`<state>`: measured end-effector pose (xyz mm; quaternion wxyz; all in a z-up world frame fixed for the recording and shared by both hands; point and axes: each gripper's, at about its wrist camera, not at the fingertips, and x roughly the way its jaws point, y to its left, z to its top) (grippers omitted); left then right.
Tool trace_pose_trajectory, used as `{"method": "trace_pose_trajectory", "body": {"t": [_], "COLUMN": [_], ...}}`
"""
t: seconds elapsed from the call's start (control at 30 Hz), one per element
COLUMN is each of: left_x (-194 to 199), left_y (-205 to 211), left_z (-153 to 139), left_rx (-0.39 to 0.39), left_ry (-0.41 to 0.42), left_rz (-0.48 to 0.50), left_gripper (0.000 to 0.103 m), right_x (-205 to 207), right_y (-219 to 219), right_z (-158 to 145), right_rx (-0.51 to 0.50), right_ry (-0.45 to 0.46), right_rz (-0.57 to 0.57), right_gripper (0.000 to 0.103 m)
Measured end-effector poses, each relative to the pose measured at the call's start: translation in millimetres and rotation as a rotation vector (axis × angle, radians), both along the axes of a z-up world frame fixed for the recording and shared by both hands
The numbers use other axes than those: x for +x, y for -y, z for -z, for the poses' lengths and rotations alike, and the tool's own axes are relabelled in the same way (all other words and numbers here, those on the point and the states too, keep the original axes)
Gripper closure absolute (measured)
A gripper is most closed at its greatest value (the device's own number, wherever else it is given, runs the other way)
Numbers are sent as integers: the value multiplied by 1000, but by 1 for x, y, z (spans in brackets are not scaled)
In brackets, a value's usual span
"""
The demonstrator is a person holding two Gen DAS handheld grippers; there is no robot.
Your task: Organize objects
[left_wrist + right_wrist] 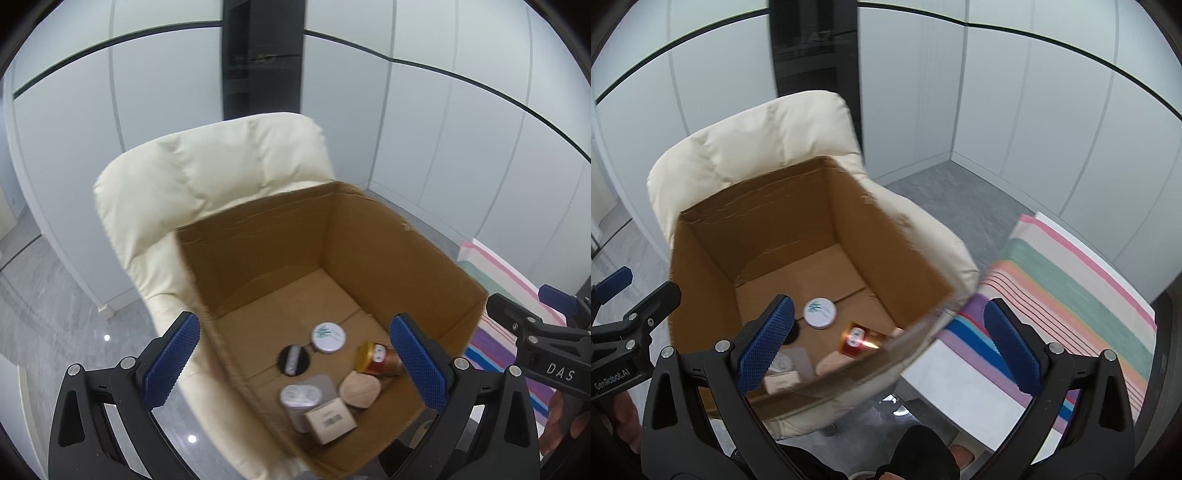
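Both the left gripper [295, 365] and the right gripper [890, 343] are hovering wide open and empty above the cardboard box [388, 240] — sitting on the cream armchair [221, 166] — with small containers lying inside.

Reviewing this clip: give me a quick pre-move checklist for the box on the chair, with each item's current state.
1. Left tongs open and empty: ok.
2. Right tongs open and empty: ok.
3. Cardboard box open-topped, resting on the cream chair: ok.
4. Items already in the box, including the white round tin and the red-gold jar: ok.
5. Next object to pick up in view: cannot tell.
6. Box steady on the seat: cannot tell.
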<state>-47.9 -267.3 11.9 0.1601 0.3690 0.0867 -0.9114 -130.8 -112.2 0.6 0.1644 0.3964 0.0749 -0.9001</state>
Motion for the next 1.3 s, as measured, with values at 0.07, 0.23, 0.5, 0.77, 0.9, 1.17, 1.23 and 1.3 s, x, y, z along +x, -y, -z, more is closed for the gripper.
{"method": "trace_pose_trajectory", "body": {"t": [0.07,0.23,0.5,0.77,0.9,1.17,1.23,1.3], "left_x": [-6,-24,-47,-64,-68,-52,-47,-40], "left_y": [-10,-46,-105,-157,-185,-229,-234,-239], "left_z": [0,-2,-2,-4,-3,-1,-5,-9], "left_rx": [1,0,-7,-3,-19,-49,-42,-30], "left_ry": [2,2,2,8,26,47,42,30], "left_rz": [21,85,179,229,268,337,337,336], "left_gripper": [0,0,0,0,0,0,0,0], "right_x": [-3,-9,-11,-4,5,30,40,50], "right_y": [-17,-55,-119,-179,-209,-258,-270,-280], "right_z": [0,0,-1,-1,-3,-3,-4,-7], "right_rx": [1,14,8,26,24,16,9,4], "right_ry": [1,0,6,-2,2,16,23,22], "right_rz": [30,103,205,300,352,425,437,449], "right_gripper": [0,0,0,0,0,0,0,0]}}
